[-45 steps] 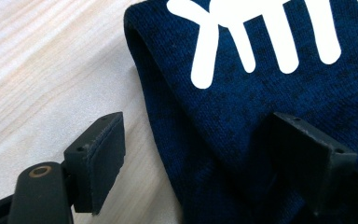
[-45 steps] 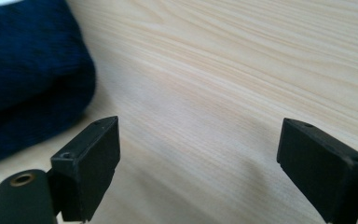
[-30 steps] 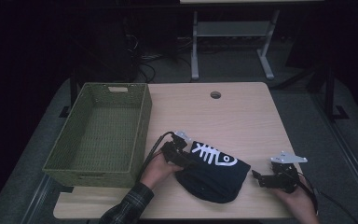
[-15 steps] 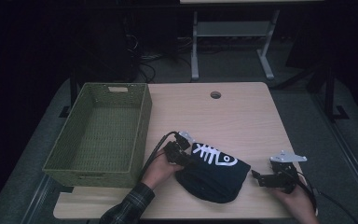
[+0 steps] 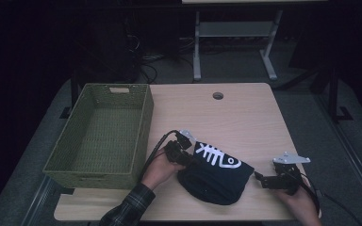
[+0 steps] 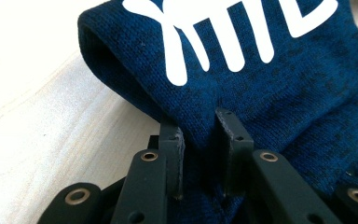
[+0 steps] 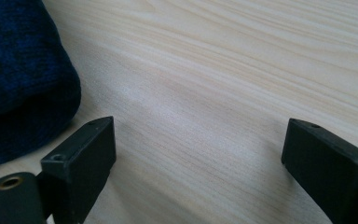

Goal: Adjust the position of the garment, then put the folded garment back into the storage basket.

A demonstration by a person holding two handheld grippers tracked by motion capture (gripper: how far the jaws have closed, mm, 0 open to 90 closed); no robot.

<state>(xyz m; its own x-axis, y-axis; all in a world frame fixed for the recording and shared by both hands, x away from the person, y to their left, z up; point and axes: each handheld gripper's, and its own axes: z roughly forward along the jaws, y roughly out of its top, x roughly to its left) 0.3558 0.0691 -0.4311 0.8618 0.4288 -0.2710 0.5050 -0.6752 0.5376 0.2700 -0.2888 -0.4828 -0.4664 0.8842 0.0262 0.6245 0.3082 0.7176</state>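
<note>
We are working near the front edge of the tabletop (image 5: 245, 117), where one dark blue knitted piece (image 5: 217, 174) with a white fishbone print is lying, folded over on itself, between our two hands. The far half of the tabletop is lying bare as open room, with one small round hole (image 5: 218, 95) near its back edge. The right strip beyond the knit is bare too, up to the right edge. There are two hand-held grippers. We are holding the left hand-held gripper (image 5: 188, 149) at the knit's left end; its jaws have just been closing, and in the left gripper view (image 6: 200, 140) they are now pinching a fold of the blue fabric, with cloth bunched between the pads. We are holding the right hand-held gripper (image 5: 260, 178) just beside the knit's right end, apart from it; in the right gripper view (image 7: 196, 154) its jaws are standing spread wide over bare wood, with the knit's edge (image 7: 23, 70) lying off to their left. One green woven basket (image 5: 143, 122) is sitting along the tabletop's left side, its near corner at the front edge. Its inside is showing nothing but its own woven floor.
</note>
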